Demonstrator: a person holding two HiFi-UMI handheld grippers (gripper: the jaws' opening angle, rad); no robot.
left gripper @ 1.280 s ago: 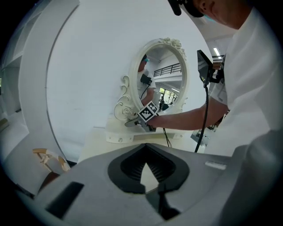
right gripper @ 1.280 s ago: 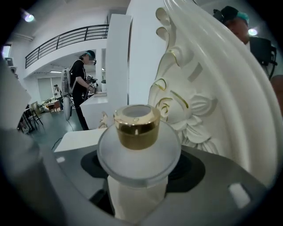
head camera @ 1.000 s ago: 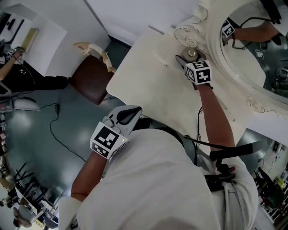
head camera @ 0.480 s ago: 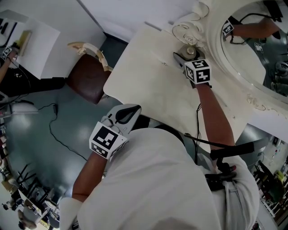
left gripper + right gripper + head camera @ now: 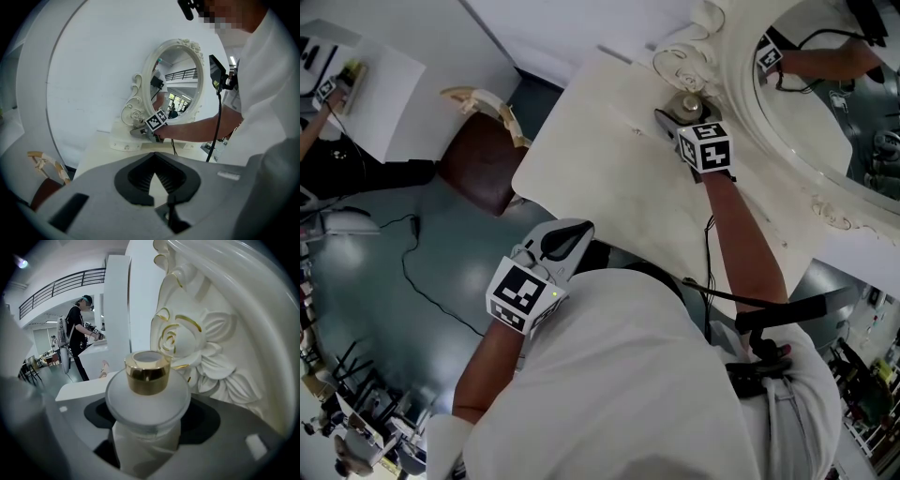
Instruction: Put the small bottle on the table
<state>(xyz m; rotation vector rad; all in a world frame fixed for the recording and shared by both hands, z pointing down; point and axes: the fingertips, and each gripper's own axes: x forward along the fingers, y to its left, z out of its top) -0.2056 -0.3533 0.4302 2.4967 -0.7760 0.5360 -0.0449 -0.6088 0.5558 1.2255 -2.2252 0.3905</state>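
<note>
The small bottle [image 5: 147, 394], frosted white with a gold cap, stands upright between the jaws of my right gripper [image 5: 149, 425], close to the carved rose of the mirror's base. The jaws are opening, and dark gaps show on both sides of the bottle's body. In the head view the bottle [image 5: 687, 104] is at the far end of the cream table [image 5: 609, 178], with the right gripper [image 5: 675, 114] around it. My left gripper [image 5: 558, 239] hangs near my body off the table's near edge. Its jaws [image 5: 153, 176] are shut with nothing in them.
A large ornate white mirror [image 5: 806, 112] with a scrolled base [image 5: 187, 341] stands along the table's right side, right behind the bottle. A brown chair [image 5: 487, 164] sits at the table's left. A person [image 5: 77, 341] stands by a white counter in the background.
My right gripper has edged a little left and further along the table with the bottle between its jaws. The left gripper has stayed in place.
</note>
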